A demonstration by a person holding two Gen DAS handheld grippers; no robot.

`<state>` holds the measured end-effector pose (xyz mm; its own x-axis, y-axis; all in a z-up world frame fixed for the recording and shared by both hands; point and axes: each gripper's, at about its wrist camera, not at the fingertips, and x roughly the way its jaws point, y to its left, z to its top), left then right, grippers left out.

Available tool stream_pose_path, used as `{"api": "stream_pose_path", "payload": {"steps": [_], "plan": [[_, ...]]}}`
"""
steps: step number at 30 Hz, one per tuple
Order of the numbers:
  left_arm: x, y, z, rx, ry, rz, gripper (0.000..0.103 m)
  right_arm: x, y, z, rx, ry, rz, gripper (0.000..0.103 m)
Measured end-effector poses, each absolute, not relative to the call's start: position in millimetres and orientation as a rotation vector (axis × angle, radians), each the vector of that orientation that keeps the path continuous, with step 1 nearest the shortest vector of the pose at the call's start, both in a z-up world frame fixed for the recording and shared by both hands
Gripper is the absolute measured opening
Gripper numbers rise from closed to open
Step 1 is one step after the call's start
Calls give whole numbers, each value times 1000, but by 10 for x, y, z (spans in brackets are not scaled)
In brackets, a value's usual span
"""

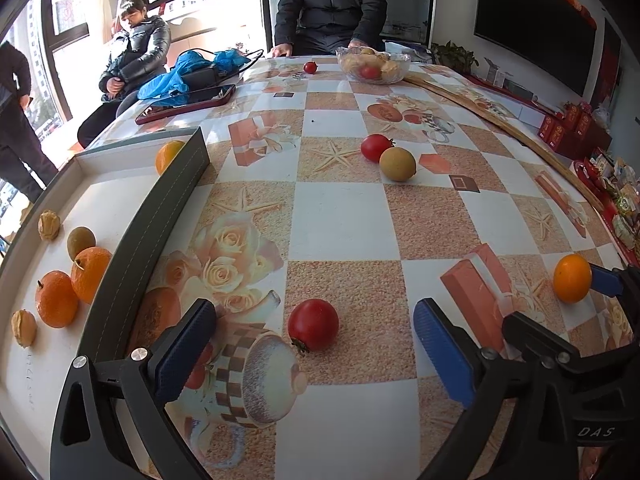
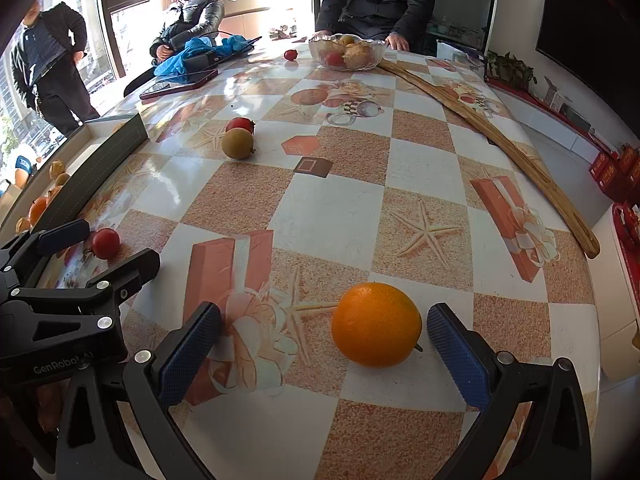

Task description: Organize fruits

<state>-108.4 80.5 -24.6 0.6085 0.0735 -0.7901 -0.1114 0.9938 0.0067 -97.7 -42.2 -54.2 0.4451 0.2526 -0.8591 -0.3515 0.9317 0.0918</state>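
The left hand-held gripper (image 1: 314,356) is held wide, with a red tomato (image 1: 313,324) lying between its blue pads (image 1: 182,354) but untouched by them. The right hand-held gripper (image 2: 324,354) is likewise spread wide around an orange (image 2: 376,324), which sits nearer the right pad. Each fruit rests loose on the tabletop (image 1: 344,224). A good grasp would probably be had if each gripper were centred over its fruit before being closed gently (a tomato bruises easily, and both fruits can roll). The tray (image 1: 120,240) at the left, where oranges (image 1: 56,300) and nuts are already gathered, is judged the likely destination. More fruit lies farther off.
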Motion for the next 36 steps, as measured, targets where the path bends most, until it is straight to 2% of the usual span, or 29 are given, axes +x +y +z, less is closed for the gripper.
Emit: {"api": "stream_pose_path", "payload": {"steps": [36], "plan": [[-1076,828,-253,-49,918,125,102,-980,-427,-543,-105,1044,376,103]]}}
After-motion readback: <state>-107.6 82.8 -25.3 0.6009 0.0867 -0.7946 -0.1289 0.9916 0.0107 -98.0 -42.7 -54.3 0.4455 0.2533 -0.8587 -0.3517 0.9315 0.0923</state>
